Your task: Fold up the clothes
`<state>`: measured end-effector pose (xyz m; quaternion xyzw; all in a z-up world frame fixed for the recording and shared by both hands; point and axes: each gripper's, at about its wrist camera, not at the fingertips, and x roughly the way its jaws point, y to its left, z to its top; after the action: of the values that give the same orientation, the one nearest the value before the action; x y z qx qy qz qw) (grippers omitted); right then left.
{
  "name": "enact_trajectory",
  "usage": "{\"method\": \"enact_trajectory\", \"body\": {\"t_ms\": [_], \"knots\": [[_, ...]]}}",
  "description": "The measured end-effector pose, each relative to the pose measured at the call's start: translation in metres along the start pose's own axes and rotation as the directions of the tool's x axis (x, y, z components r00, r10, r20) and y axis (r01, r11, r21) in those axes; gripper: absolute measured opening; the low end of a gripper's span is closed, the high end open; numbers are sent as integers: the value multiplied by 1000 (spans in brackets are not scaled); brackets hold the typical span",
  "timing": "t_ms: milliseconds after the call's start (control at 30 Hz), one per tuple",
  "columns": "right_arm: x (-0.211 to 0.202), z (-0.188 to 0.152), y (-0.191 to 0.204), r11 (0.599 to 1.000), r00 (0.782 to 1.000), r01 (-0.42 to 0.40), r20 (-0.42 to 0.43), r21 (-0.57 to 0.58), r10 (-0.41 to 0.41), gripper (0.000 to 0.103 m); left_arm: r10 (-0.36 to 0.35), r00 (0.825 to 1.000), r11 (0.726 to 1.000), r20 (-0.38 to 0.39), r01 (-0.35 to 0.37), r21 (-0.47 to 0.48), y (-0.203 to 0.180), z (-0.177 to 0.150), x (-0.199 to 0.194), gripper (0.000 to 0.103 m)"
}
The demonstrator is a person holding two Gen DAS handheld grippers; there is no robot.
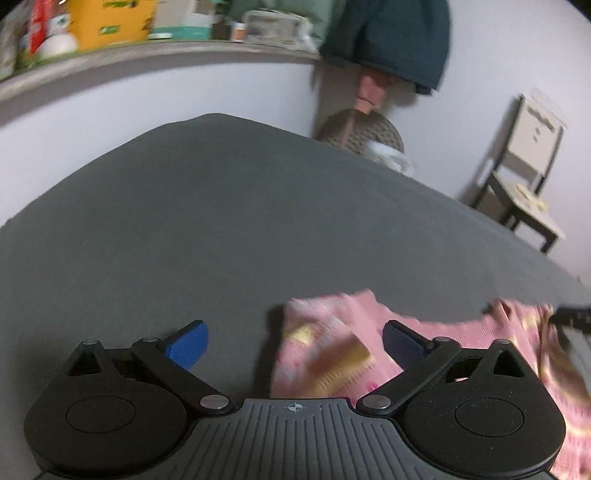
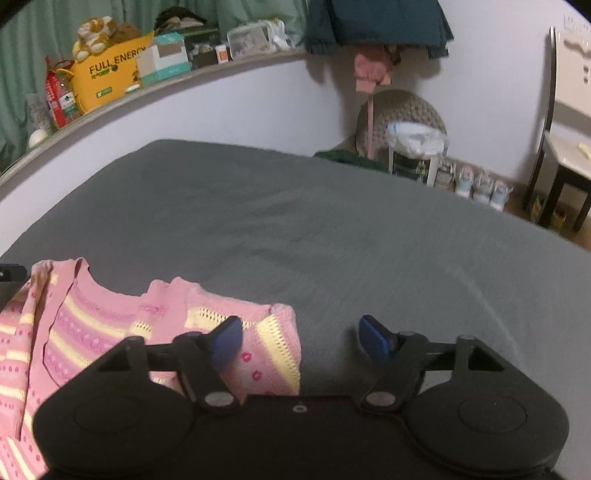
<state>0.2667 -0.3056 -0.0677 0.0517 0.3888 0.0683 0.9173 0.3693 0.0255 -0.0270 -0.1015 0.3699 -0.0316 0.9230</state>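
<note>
A pink knitted sweater (image 2: 92,332) with yellow stripes and small flower patterns lies flat on the grey bed sheet (image 2: 295,229). In the right wrist view its right sleeve end (image 2: 273,354) lies between the fingers of my right gripper (image 2: 301,339), close to the left pad; the jaws stand apart and do not press on it. In the left wrist view the sweater (image 1: 332,350) is blurred, and its left edge sits between the wide-apart fingers of my left gripper (image 1: 295,341), nearer the right pad. Part of the other gripper's black body (image 1: 572,317) shows at the sweater's far right.
A ledge (image 2: 166,85) behind the bed carries a yellow box (image 2: 107,77), a plush toy and cartons. A dark garment (image 2: 376,22) hangs at the corner above a woven basket (image 2: 406,110). A chair (image 2: 569,147) and several small shoes (image 2: 480,184) stand on the floor at the right.
</note>
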Motion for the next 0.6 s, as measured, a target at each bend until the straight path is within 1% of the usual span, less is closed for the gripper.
{"method": "enact_trajectory", "body": {"t_ms": [67, 100, 167, 200, 233, 267, 300, 333, 367, 400, 467, 500, 533, 600], "knots": [[8, 1, 3, 1000, 1000, -7, -23, -8, 7, 62, -1, 1000, 999, 10, 2, -33, 5, 1, 7, 89], [12, 1, 5, 1000, 1000, -7, -30, -12, 7, 62, -12, 1000, 999, 2, 12, -42, 5, -1, 12, 87], [18, 1, 9, 1000, 999, -4, -39, -14, 3, 57, -28, 999, 999, -18, 27, -46, 3, -5, 24, 73], [21, 0, 11, 1000, 999, 0, -41, -10, -1, 56, -33, 999, 999, -31, 31, -41, 1, -8, 31, 69], [22, -1, 14, 1000, 999, 8, -31, -9, -8, 53, -27, 999, 999, -35, 26, -21, -2, -11, 35, 58], [23, -2, 16, 1000, 1000, 17, -19, -8, -17, 50, -15, 999, 1000, -38, 16, 2, -5, -12, 39, 41], [24, -3, 17, 1000, 1000, 27, -11, -2, -27, 48, -4, 999, 1000, -42, 5, 26, -8, -13, 42, 33], [23, -3, 18, 999, 999, 36, -2, 8, -36, 41, 0, 999, 1000, -42, 1, 28, -9, -11, 42, 24], [22, -3, 17, 999, 999, 31, 6, 15, -31, 21, 3, 999, 1000, -41, -2, 29, -10, -9, 43, 19], [20, -2, 16, 999, 1000, 25, 12, 25, -25, 16, 7, 999, 1000, -41, -6, 30, -11, -7, 43, 17], [15, 0, 16, 999, 1000, 14, 27, 34, -15, 14, 18, 999, 999, -34, -16, 36, -12, -2, 40, 13], [11, -1, 18, 1000, 999, 15, 42, 15, -16, 14, 25, 999, 999, -19, -24, 44, -13, 0, 36, 13], [6, -2, 21, 1000, 998, 19, 59, -8, -18, 14, 18, 1000, 999, -7, -17, 43, -12, 3, 31, 13], [-12, -5, 22, 1000, 995, -2, 102, -23, 4, 14, -10, 1000, 999, 13, 9, 52, -10, 9, 21, 13]]}}
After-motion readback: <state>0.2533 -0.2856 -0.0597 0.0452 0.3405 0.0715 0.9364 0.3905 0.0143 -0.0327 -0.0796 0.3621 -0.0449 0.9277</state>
